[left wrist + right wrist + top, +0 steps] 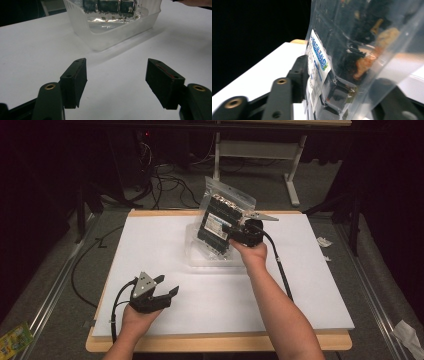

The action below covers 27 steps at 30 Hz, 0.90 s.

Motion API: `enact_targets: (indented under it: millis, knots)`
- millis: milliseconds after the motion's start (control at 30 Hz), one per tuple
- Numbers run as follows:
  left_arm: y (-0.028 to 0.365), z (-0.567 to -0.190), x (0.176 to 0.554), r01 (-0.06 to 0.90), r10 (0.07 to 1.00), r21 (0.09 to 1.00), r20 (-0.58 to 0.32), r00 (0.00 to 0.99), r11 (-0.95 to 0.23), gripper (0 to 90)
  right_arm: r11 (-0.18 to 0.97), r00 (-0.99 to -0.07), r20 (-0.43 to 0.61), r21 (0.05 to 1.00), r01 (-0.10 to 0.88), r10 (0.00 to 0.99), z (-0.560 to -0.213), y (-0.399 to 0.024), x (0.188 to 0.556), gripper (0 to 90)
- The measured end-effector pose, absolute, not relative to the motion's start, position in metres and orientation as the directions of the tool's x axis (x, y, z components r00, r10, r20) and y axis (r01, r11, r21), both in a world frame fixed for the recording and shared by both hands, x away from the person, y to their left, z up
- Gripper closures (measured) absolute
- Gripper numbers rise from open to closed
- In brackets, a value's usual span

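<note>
A clear zip bag [220,220] packed with dark blocks and bearing a white label stands tilted in a clear plastic tub [200,259] at the middle back of the white board [150,250]. My right gripper [231,228] reaches in from the right with the bag [332,62] between its jaws. In the right gripper view [343,75] one pad lies by the label and the other stands off behind the clear film, so the grip looks loose. My left gripper [167,288] rests near the front left, open and empty [116,77], and faces the tub [112,32].
The board lies on a wooden table [215,342]. Cables run across the dark floor behind, where a white table frame [260,150] stands. Scraps of paper [324,241] lie on the floor to the right, and a green packet [15,337] at the lower left.
</note>
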State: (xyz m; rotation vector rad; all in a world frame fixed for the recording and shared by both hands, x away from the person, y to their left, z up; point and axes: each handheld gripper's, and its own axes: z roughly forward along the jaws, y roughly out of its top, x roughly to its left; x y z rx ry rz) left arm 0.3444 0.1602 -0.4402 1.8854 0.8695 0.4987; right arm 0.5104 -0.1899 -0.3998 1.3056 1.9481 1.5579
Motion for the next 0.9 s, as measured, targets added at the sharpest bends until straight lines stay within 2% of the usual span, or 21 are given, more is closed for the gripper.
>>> enact_targets:
  millis: [200, 700, 767, 800, 900]
  knots:
    - [0.161, -0.440, 0.344, 0.355, 0.748, 0.891, -0.025, 0.663, -0.284, 33.9, -0.028, -0.519, 0.286, 0.893, 0.449, 0.805, -0.396, -0.205, 0.510, 47.1]
    - [0.161, -0.441, 0.345, 0.358, 0.752, 0.890, -0.026, 0.659, -0.283, 33.9, -0.067, -0.509, 0.300, 0.902, 0.426, 0.807, -0.391, -0.222, 0.508, 47.9]
    - [0.162, -0.442, 0.346, 0.361, 0.751, 0.887, -0.025, 0.660, -0.288, 34.0, -0.067, -0.508, 0.298, 0.903, 0.424, 0.808, -0.391, -0.222, 0.507, 58.8]
    - [0.161, -0.443, 0.346, 0.366, 0.752, 0.886, -0.032, 0.658, -0.283, 33.9, -0.056, -0.514, 0.289, 0.905, 0.421, 0.808, -0.391, -0.222, 0.507, 68.5]
    - [0.160, -0.442, 0.344, 0.362, 0.751, 0.886, -0.024, 0.660, -0.290, 34.0, -0.074, -0.528, 0.322, 0.897, 0.437, 0.786, -0.392, -0.221, 0.508, 70.6]
